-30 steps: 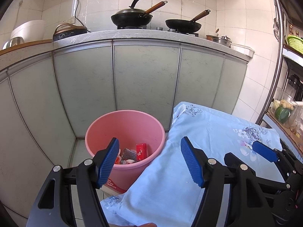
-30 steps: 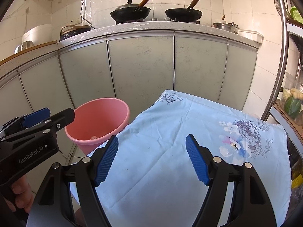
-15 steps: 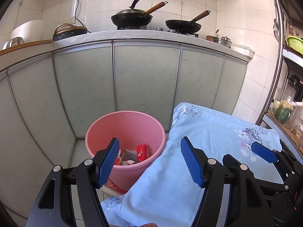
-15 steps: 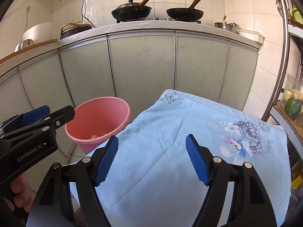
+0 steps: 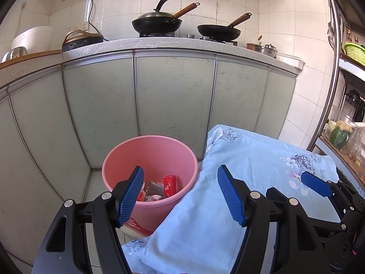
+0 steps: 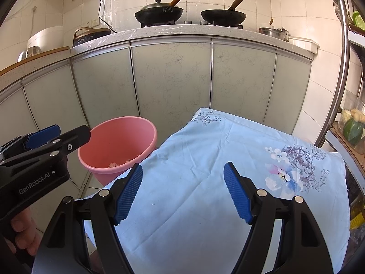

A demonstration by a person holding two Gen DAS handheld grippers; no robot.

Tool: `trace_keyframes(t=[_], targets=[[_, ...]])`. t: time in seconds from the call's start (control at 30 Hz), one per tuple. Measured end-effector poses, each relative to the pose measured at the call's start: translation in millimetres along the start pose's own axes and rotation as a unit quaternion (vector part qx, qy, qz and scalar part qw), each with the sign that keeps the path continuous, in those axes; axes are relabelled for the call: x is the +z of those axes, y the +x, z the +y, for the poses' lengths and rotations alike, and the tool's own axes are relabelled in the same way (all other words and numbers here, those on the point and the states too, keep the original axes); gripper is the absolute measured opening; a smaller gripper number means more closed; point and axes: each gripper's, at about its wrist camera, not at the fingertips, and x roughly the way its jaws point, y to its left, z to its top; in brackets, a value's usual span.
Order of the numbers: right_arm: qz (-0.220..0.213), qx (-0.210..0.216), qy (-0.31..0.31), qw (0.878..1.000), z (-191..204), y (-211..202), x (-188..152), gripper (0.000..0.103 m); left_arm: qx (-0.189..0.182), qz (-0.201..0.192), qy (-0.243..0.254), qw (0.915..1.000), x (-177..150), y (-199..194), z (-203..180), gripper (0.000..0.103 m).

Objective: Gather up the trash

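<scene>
A pink bucket [image 5: 127,155] stands on the floor beside a table draped in a light blue floral cloth [image 5: 251,159]. Inside the bucket lie a red packet [image 5: 170,185], a silvery wrapper [image 5: 155,188] and other scraps. My left gripper [image 5: 180,194] hovers open over the bucket's near rim and the cloth's edge, nothing between its blue pads. My right gripper [image 6: 182,191] hangs open above the cloth [image 6: 205,150], also empty. The right wrist view shows the bucket [image 6: 114,141] at left, with the left gripper's body [image 6: 34,157] in front of it.
Grey-green cabinet doors [image 5: 173,96] close off the far side. On the counter [image 5: 159,43] sit two black woks [image 5: 157,22], a cooker [image 5: 79,40] and steel pots [image 5: 264,48]. A metal shelf rack [image 5: 335,68] with vegetables stands at right.
</scene>
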Motion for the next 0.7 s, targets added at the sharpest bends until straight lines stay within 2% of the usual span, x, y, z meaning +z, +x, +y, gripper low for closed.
trace_keyframes(t=[0.7], targets=[[-0.002,-0.015,0.003,1.0,-6,-3,0,0.074,-0.016,-0.005,0.02,0.9996,5,2,-12,0.067]])
